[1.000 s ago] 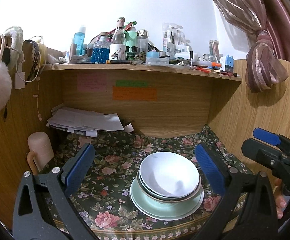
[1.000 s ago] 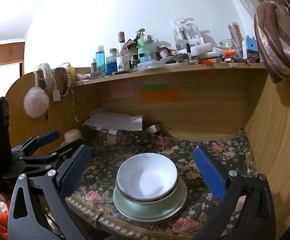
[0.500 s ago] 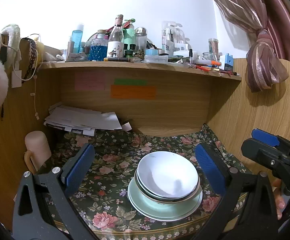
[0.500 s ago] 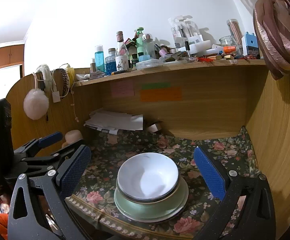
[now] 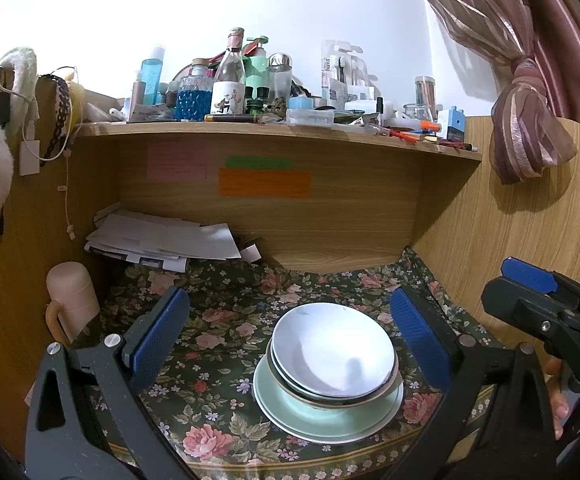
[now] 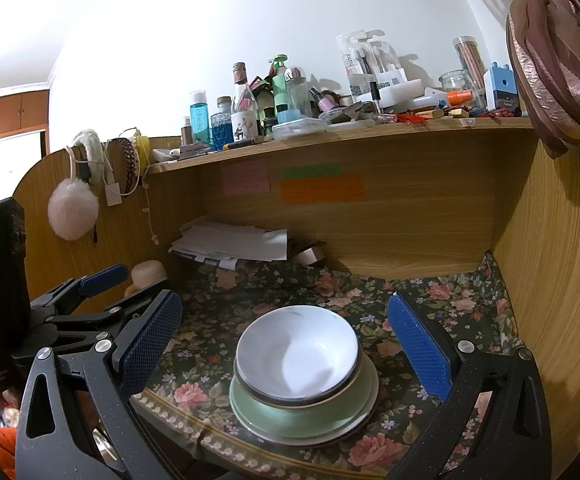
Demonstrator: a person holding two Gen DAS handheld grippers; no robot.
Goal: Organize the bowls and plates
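A stack of dishes stands on the floral cloth near the desk's front edge: white bowls (image 5: 332, 350) nested on a pale green plate (image 5: 330, 414). The same bowls (image 6: 297, 350) and green plate (image 6: 302, 416) show in the right wrist view. My left gripper (image 5: 290, 332) is open and empty, its blue pads wide apart in front of the stack. My right gripper (image 6: 286, 334) is open and empty too, held back from the stack. The right gripper's body (image 5: 546, 312) shows at the right of the left wrist view. The left gripper's body (image 6: 70, 308) shows at the left of the right wrist view.
A pile of papers (image 5: 162, 240) lies at the back left under the shelf. A beige mug (image 5: 72, 296) stands at the left wall. The shelf above (image 5: 274, 128) is crowded with bottles. Wooden walls close in both sides. A pink curtain (image 5: 530, 120) hangs at the right.
Both grippers have drawn back and tilted slightly, so the stack sits a little lower in both views. The dishes have not moved.
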